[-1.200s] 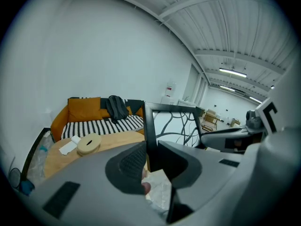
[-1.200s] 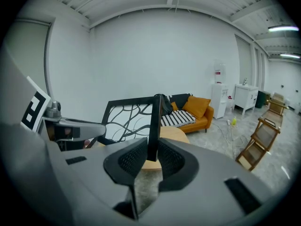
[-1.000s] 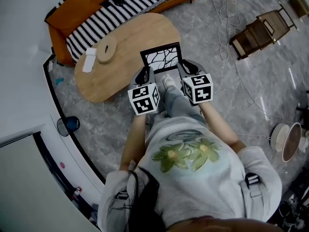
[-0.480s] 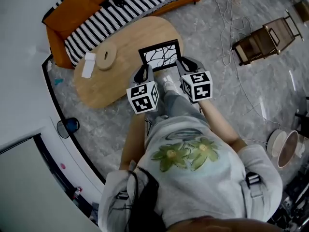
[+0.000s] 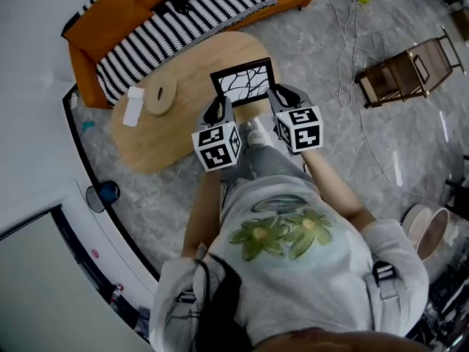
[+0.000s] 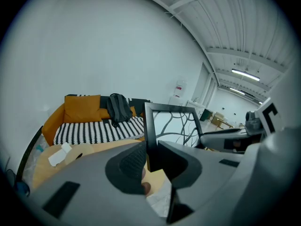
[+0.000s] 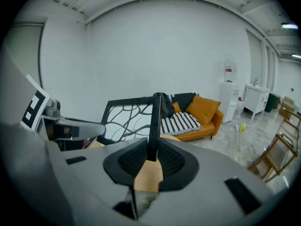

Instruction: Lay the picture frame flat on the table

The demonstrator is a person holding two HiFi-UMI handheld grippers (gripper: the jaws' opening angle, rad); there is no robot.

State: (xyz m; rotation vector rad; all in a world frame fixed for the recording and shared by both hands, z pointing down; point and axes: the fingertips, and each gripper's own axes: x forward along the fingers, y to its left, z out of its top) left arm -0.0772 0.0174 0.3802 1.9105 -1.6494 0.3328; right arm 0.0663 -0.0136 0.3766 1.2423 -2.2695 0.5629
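**Frame upright, gripped at both sides**

Picture frame (image 5: 243,83) is upright over the near end of the oval wooden table (image 5: 176,130). It has a black border with a branch pattern inside. Left claw (image 6: 153,159) pinches the frame's left bar. Right claw (image 7: 153,160) pinches the right bar, pads pressed on either face. Cannot tell whether the lower edge touches the wood. Also on the table, well apart from the frame, are a round wooden disc (image 5: 161,94) and a white folded piece (image 5: 133,100). Orange sofa (image 5: 110,17) beyond.
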